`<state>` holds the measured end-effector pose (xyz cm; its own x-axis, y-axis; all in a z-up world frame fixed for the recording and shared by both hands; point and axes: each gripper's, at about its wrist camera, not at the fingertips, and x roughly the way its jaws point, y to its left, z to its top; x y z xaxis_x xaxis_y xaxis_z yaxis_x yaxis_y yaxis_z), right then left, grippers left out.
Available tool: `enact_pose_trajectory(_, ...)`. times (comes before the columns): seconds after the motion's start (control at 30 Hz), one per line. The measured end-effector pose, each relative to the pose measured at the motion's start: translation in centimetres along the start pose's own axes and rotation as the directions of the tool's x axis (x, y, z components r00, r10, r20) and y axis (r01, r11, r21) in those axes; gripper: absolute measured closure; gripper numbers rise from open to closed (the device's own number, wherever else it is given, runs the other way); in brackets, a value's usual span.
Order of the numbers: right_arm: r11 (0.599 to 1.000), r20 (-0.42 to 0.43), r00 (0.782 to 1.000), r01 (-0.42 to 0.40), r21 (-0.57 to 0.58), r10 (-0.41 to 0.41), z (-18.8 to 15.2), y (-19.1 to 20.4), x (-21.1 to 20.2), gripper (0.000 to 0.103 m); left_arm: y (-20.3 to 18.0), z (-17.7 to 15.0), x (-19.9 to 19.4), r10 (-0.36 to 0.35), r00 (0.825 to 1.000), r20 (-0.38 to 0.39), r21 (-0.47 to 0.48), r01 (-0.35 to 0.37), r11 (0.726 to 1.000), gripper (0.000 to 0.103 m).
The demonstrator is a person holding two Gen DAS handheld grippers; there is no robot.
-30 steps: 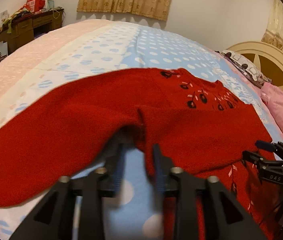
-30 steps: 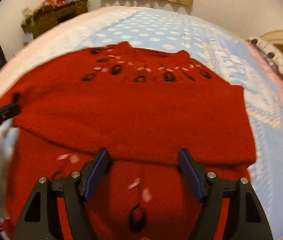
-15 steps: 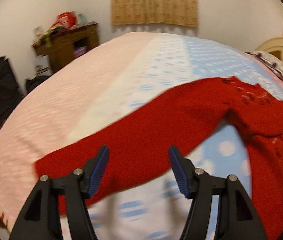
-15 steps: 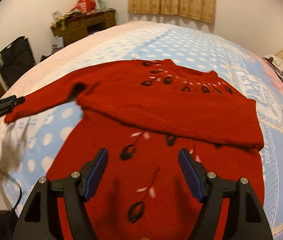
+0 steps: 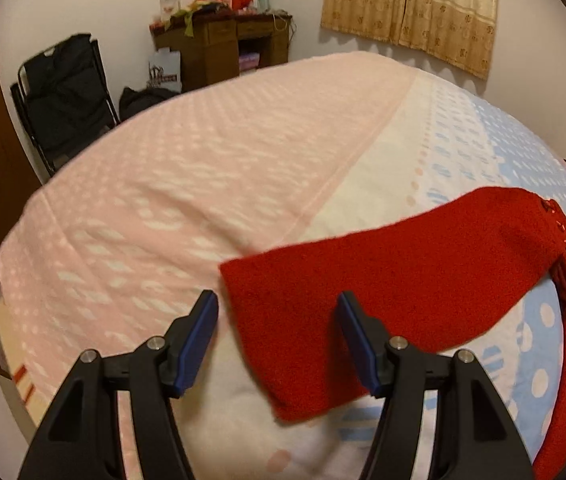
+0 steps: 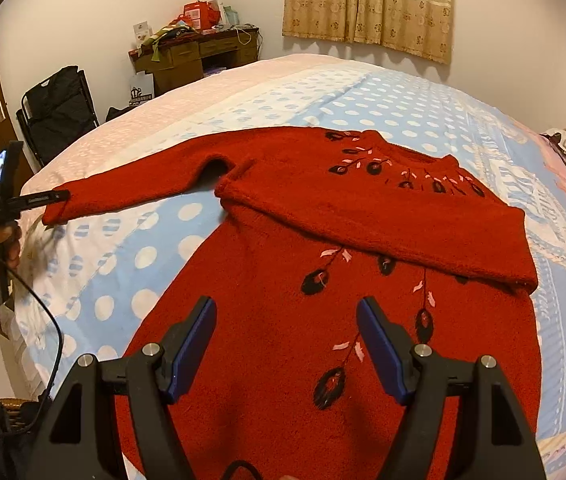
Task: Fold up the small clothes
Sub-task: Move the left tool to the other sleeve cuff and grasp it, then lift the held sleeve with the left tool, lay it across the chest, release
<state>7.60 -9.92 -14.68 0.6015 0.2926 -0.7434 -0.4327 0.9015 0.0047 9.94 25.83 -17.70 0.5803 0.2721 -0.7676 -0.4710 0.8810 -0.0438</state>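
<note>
Red sweater point(image 6: 323, 280) flat on bed point(image 5: 203, 184), L gripper point(image 5: 277, 316) open over sleeve cuff point(image 5: 267, 320)

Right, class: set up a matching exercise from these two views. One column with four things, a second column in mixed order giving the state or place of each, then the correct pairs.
Things
1. left sleeve
2. right sleeve
3. right gripper
4. wooden desk

States or places
A. folded across the sweater's chest
B. against the far wall, piled with clutter
C. stretched out flat on the bedspread
D. open above the sweater's lower part

Pairs: 1-C, 2-A, 3-D, 4-B
</note>
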Motion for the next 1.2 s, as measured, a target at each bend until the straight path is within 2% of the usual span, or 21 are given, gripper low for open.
enact_pose_trajectory(0.07, 1.0, 0.0, 1.0, 0.002, 0.005, -0.002, -0.2, 0.0, 0.0, 0.03, -0.4, -0.2, 0.5, -0.001, 1.0, -0.016, -0.004, 0.001, 1.0, 0.039)
enact_pose_trajectory(0.17, 1.0, 0.006, 1.0, 0.001, 0.019, -0.002, -0.4, -0.2, -0.1, 0.03, -0.7, -0.4, 0.6, -0.001, 1.0, 0.004, 0.014, 0.001, 1.0, 0.041)
enact_pose_trajectory(0.2, 1.0, 0.008, 1.0, 0.001, 0.026, -0.001, -0.4, -0.3, -0.1, 0.03, -0.9, -0.3, 0.6, -0.004, 1.0, 0.005, 0.023, 0.004, 1.0, 0.052)
enact_pose_trajectory(0.23, 0.999, 0.011, 1.0, 0.003, 0.033, -0.003, -0.4, -0.4, -0.1, 0.03, -1.1, -0.2, 0.5, -0.024, 1.0, 0.01, 0.034, 0.024, 0.999, 0.084)
enact_pose_trajectory(0.27, 0.999, 0.014, 1.0, 0.003, 0.04, -0.004, -0.4, -0.5, -0.2, 0.03, -1.1, -0.2, 0.4, -0.06, 0.998, 0.002, 0.049, 0.06, 0.997, 0.094)
enact_pose_trajectory(0.4, 0.998, 0.033, 0.999, -0.001, 0.062, -0.001, -0.5, -0.8, -0.6, 0.03, -2.1, 0.3, -0.8, -0.111, 0.994, 0.003, 0.081, 0.11, 0.991, 0.094)
enact_pose_trajectory(0.5, 0.997, 0.039, 0.999, -0.001, 0.073, -0.002, -0.7, -1.2, -0.8, 0.03, -2.8, 1.4, -2.1, -0.179, 0.984, 0.014, 0.054, 0.178, 0.983, 0.094)
enact_pose_trajectory(0.6, 0.996, 0.047, 0.999, 0.003, 0.088, -0.007, -0.9, -1.7, -1.2, 0.03, -3.8, 3.5, -3.6, -0.282, 0.959, 0.029, 0.008, 0.282, 0.959, 0.094)
enact_pose_trajectory(0.83, 0.991, 0.065, 0.998, 0.014, 0.132, -0.023, -1.6, -3.4, -2.3, 0.03, -8.3, 8.0, -7.9, -0.406, 0.907, 0.115, 0.024, 0.406, 0.914, 0.095)
enact_pose_trajectory(1.03, 0.986, 0.075, 0.996, 0.031, 0.163, -0.044, -2.5, -5.0, -3.3, 0.03, -13.6, 10.8, -11.5, -0.523, 0.838, 0.155, 0.059, 0.52, 0.852, 0.094)
enact_pose_trajectory(1.2, 0.981, 0.084, 0.995, 0.038, 0.189, -0.054, -3.4, -6.2, -4.2, 0.03, -18.5, 12.5, -14.7, -0.614, 0.769, 0.176, 0.116, 0.604, 0.789, 0.095)
